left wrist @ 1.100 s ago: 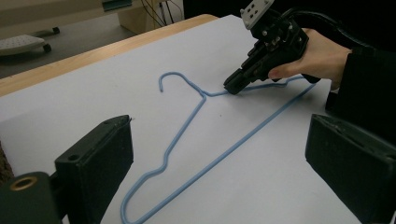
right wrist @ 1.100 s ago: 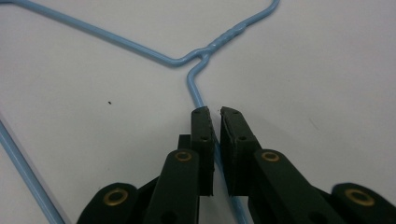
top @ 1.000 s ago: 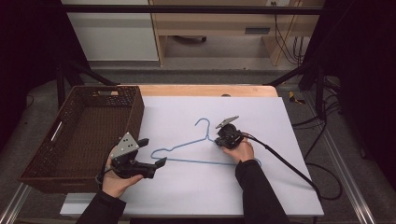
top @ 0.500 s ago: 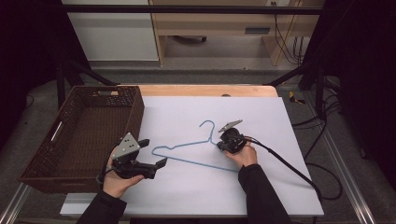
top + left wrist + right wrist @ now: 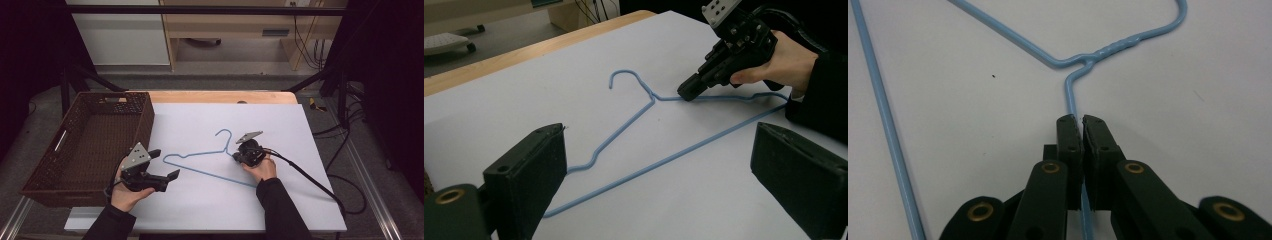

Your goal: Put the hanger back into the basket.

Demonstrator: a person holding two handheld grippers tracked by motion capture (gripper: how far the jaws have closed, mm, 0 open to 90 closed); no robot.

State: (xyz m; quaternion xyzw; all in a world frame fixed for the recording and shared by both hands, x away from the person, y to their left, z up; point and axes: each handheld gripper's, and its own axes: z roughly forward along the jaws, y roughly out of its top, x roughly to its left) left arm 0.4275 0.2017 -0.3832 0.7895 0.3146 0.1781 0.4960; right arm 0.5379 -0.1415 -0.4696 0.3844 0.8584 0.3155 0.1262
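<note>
A blue wire hanger (image 5: 210,173) lies flat on the white tabletop (image 5: 280,130), hook pointing away from me. My right gripper (image 5: 236,156) is shut on the hanger's right shoulder wire, just beside the twisted neck. In the right gripper view the wire (image 5: 1068,90) runs straight in between the closed pads of that gripper (image 5: 1082,122). My left gripper (image 5: 165,165) rests by the hanger's left end, jaws wide open. In the left gripper view the hanger (image 5: 624,125) lies beyond this open gripper (image 5: 659,132), untouched by it, and the right gripper (image 5: 686,92) pinches the wire farther off.
A dark brown wicker basket (image 5: 142,120) stands at the table's left, just beyond the left hand. A black cable (image 5: 310,177) trails from the right gripper off the table's right edge. Bare wood (image 5: 220,96) shows along the far edge.
The right gripper has shifted slightly to the right, and the hanger has slid that way with it. The left gripper has stayed where it was.
</note>
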